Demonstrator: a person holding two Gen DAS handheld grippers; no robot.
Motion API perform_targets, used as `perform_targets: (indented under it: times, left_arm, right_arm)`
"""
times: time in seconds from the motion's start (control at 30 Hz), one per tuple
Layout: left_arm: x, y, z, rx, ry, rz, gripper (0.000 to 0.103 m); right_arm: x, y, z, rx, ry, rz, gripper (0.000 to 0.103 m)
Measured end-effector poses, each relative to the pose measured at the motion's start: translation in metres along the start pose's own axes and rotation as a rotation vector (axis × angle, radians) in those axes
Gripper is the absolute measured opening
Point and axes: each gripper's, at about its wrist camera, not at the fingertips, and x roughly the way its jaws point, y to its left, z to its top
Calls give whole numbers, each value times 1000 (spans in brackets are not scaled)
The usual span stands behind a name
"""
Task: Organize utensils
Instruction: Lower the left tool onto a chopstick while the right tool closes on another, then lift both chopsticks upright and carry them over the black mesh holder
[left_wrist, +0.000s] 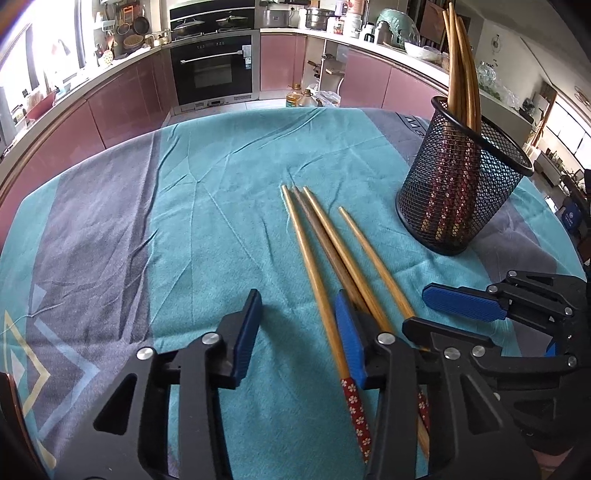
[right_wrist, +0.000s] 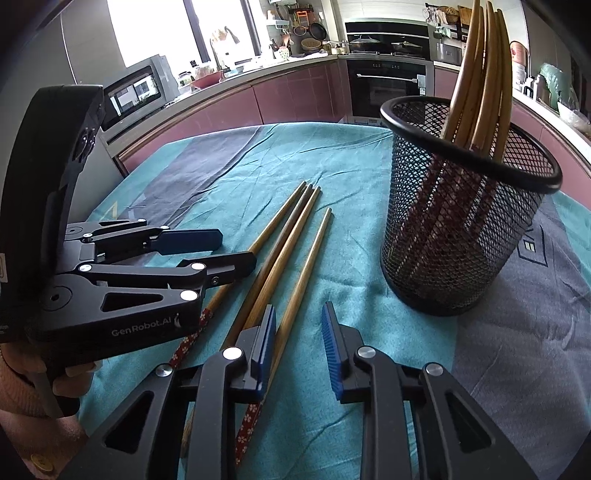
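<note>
Several wooden chopsticks (left_wrist: 332, 243) with red flowered handles lie side by side on the teal cloth; they also show in the right wrist view (right_wrist: 291, 236). A black mesh holder (left_wrist: 461, 184) stands to their right with several chopsticks upright in it; it also shows in the right wrist view (right_wrist: 461, 221). My left gripper (left_wrist: 297, 325) is open over the chopsticks' handle ends, its right finger resting among them. My right gripper (right_wrist: 299, 339) is open, its left finger over the rightmost chopsticks. Each gripper shows in the other's view, the right (left_wrist: 439, 314) and the left (right_wrist: 225, 247).
The teal and grey cloth (left_wrist: 184, 221) covers the table. Pink kitchen cabinets (left_wrist: 122, 107), an oven (left_wrist: 212, 70) and cluttered counters stand behind it. Oil bottles (left_wrist: 299, 98) sit on the floor beyond the far edge.
</note>
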Motion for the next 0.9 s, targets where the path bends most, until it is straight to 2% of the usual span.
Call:
perform_targets:
  times: [0.23,0.4,0.9]
  left_arm:
    - [7,-3,8,-12,0,-12,25]
    - [8,-4,8,-29,0,-34,11]
    - [-8,-1,-4,-61,-20,-61,7]
  right_arm:
    - [8,-1,6,24,-3,-5,11]
    - [9,-6,7,57,-7,14,10]
    - [-6,-15,2,89,-18,56,6]
